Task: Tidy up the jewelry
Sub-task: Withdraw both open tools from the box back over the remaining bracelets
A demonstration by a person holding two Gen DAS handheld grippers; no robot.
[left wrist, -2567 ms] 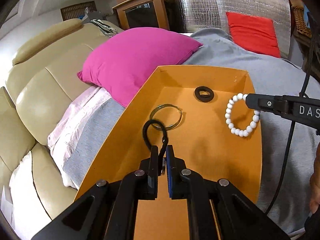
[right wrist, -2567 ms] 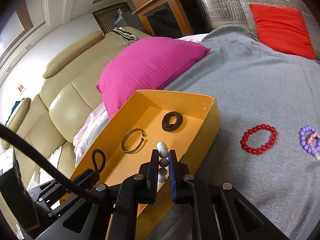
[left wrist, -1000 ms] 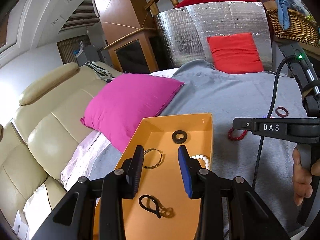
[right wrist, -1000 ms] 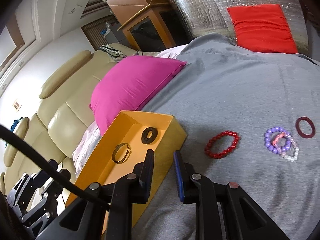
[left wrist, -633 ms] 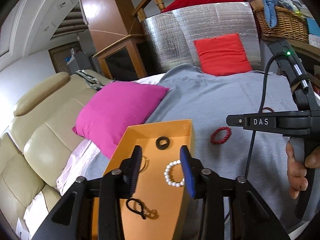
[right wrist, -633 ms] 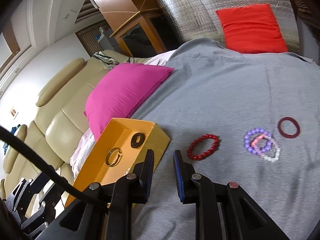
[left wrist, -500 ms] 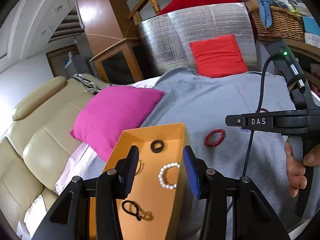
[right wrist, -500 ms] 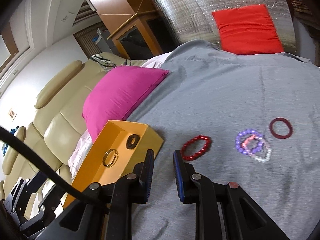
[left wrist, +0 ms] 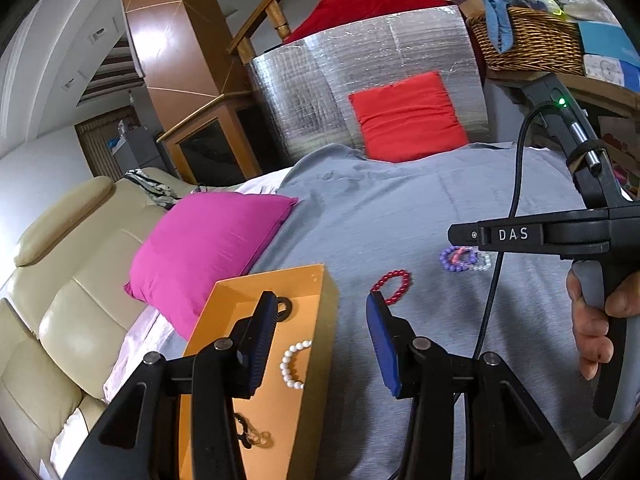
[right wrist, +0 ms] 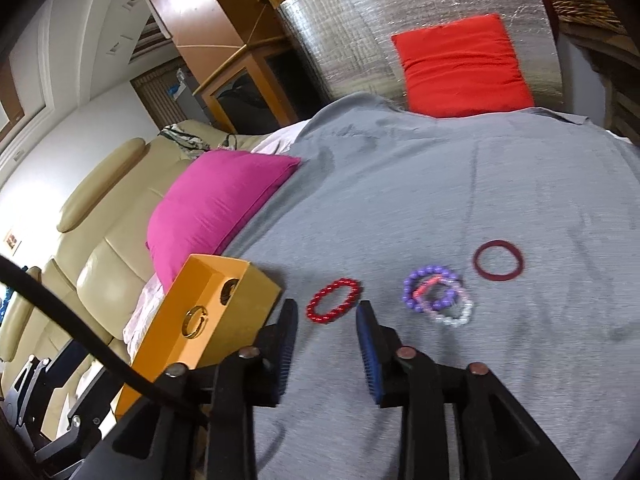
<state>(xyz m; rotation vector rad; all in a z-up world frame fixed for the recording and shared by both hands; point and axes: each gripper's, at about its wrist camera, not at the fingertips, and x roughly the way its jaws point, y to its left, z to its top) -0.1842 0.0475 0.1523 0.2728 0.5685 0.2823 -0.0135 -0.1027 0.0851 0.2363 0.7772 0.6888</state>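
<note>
An orange box [left wrist: 325, 320] lies on the grey bed cover. It holds a white bead bracelet [left wrist: 291, 364], a black ring [left wrist: 282, 307] and a black cord [left wrist: 245, 436]; the right wrist view shows the box [right wrist: 248, 312] with a gold bangle [right wrist: 195, 321]. A red bead bracelet [right wrist: 334, 300], a purple, pink and clear bracelet cluster [right wrist: 437, 300] and a dark red ring [right wrist: 497, 260] lie on the cover. My left gripper [left wrist: 320, 344] is open and empty above the box's right wall. My right gripper [right wrist: 326, 344] is open and empty, just short of the red bracelet.
A magenta pillow [left wrist: 208, 240] lies left of the box, against a cream sofa [left wrist: 56, 304]. A red cushion [left wrist: 406, 118] leans on a silver panel at the back. A wicker basket [left wrist: 528, 36] stands at the upper right. The right tool's cable [left wrist: 496, 280] hangs over the cover.
Both grippers let go of their pieces in the box, opened and drew back. Both views have swung right, from the box toward the bracelets on the cover.
</note>
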